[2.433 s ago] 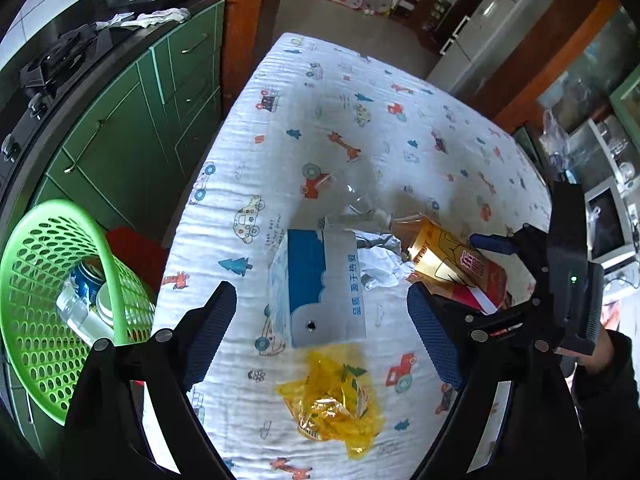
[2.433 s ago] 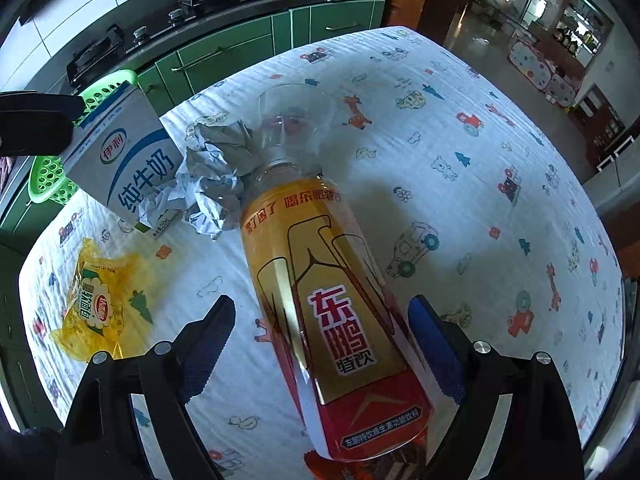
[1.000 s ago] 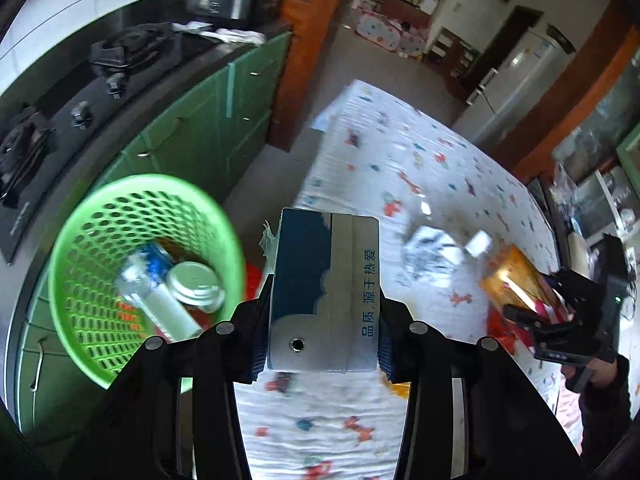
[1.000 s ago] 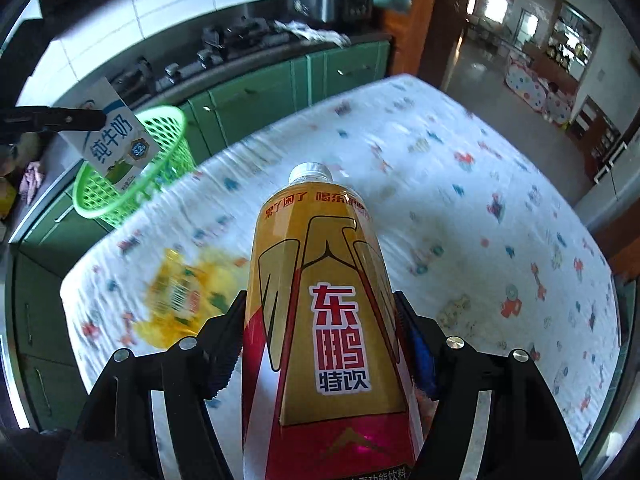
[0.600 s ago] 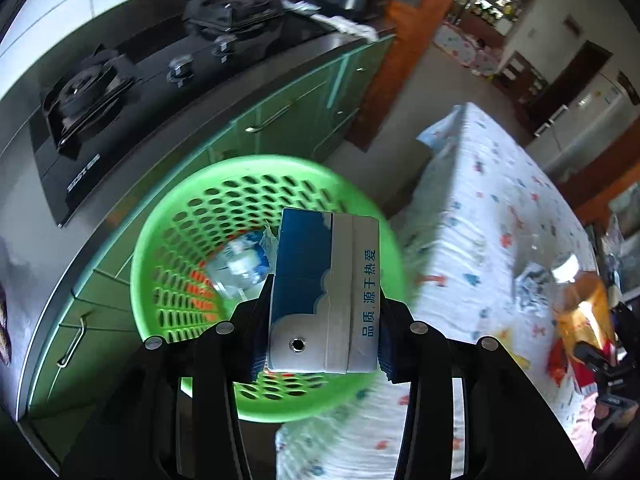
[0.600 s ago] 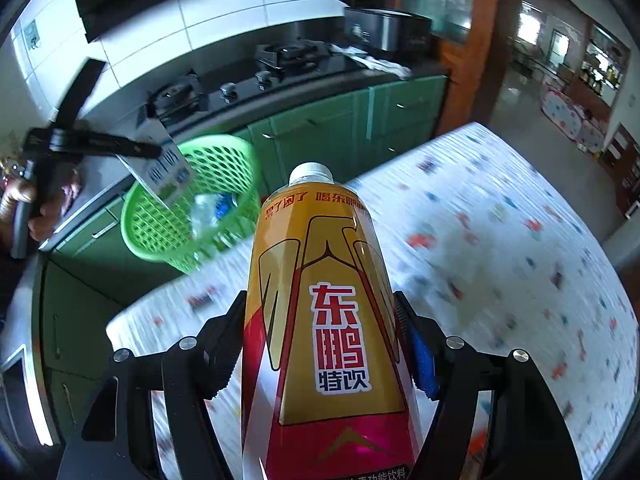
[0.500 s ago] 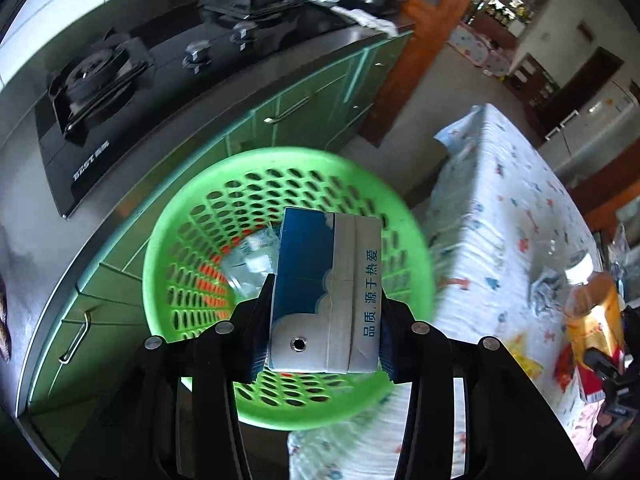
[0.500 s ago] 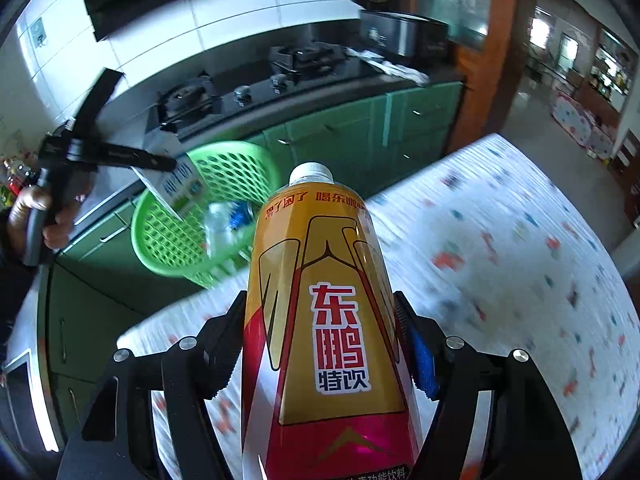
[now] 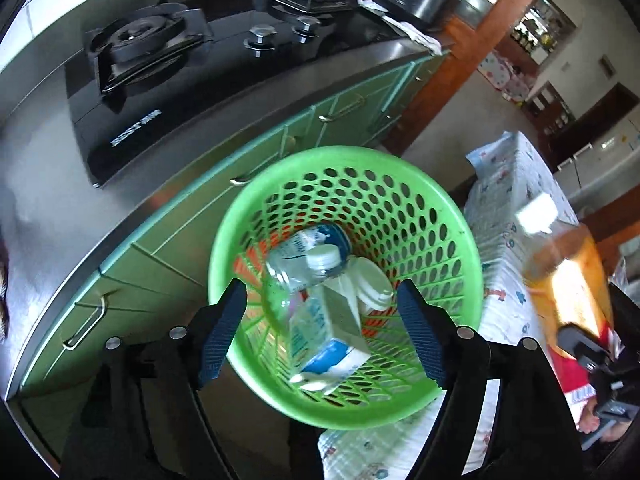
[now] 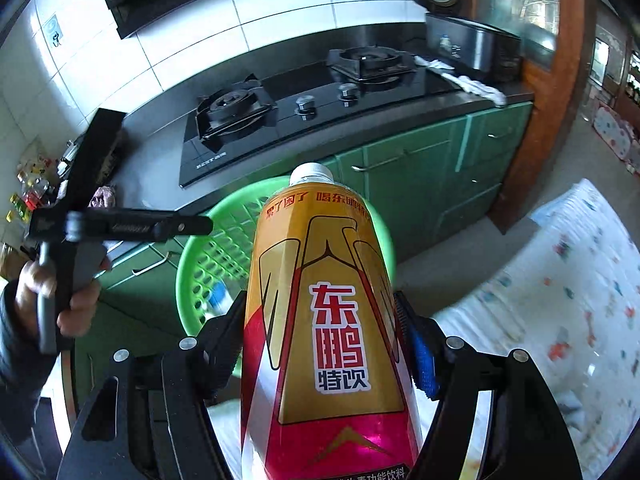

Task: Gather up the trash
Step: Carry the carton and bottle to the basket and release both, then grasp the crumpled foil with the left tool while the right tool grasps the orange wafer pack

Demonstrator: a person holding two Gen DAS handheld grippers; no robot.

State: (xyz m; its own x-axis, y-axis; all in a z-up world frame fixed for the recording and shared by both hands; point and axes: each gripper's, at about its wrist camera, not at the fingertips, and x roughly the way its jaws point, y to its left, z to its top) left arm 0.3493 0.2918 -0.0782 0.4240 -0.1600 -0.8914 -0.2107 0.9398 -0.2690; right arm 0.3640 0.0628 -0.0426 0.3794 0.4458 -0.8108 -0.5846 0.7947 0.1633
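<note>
carton in basket | basket between counter, table

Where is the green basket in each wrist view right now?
Left wrist view: the green basket fills the centre, seen from above between the open left tongs, with a milk carton and clear bottles inside.
Right wrist view: it sits centre-left, its rim partly hidden behind the yellow drink bottle gripped in the right tongs.
Shared landmark: the black gas stove on the counter behind the basket.
</note>
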